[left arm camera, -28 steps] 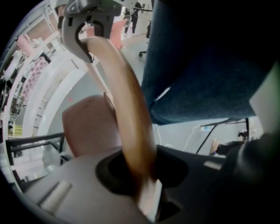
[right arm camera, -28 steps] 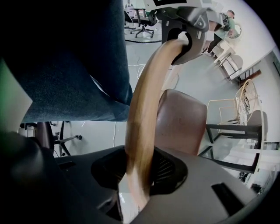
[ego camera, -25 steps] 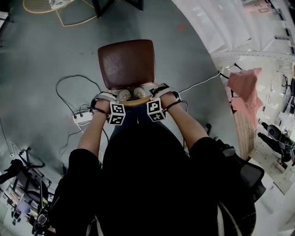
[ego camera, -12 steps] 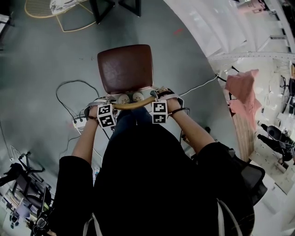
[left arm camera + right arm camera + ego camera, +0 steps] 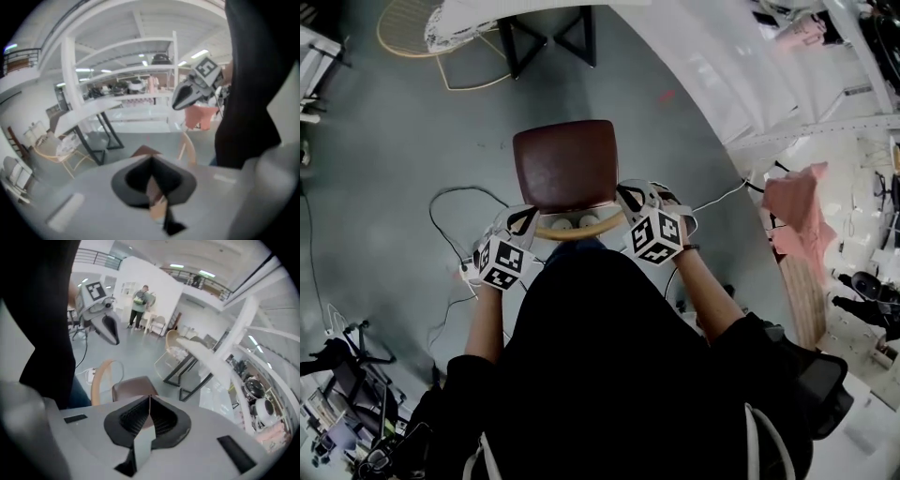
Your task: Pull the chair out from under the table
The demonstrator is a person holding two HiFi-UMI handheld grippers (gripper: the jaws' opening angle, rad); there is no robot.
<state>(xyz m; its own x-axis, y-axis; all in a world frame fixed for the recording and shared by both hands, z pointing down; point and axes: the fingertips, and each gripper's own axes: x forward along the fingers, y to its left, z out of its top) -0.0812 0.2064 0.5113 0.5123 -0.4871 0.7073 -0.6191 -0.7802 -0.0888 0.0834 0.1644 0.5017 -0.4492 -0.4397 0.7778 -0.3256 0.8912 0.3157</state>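
The chair stands on the grey floor in front of me, with a brown seat (image 5: 562, 164) and a curved wooden backrest (image 5: 578, 228). My left gripper (image 5: 523, 220) hangs above the backrest's left end and my right gripper (image 5: 634, 198) above its right end; neither touches the chair. Both pairs of jaws are closing together with nothing between them. In the left gripper view the shut left gripper (image 5: 151, 160) points over the seat (image 5: 144, 151), with the right gripper (image 5: 187, 93) ahead. The right gripper view shows the shut right gripper (image 5: 149, 397) over the seat (image 5: 131, 387) and backrest (image 5: 100, 378).
The white table (image 5: 722, 66) curves along the upper right, its black legs (image 5: 546, 33) beyond the chair. A wire chair (image 5: 441, 37) stands at the upper left. Cables and a power strip (image 5: 469, 267) lie on the floor at left. A pink cloth (image 5: 792, 192) lies at right. A person (image 5: 139, 303) stands far off.
Both grippers have left the ends of the backrest, risen above it and rolled. The chair stays where it was, out from under the table.
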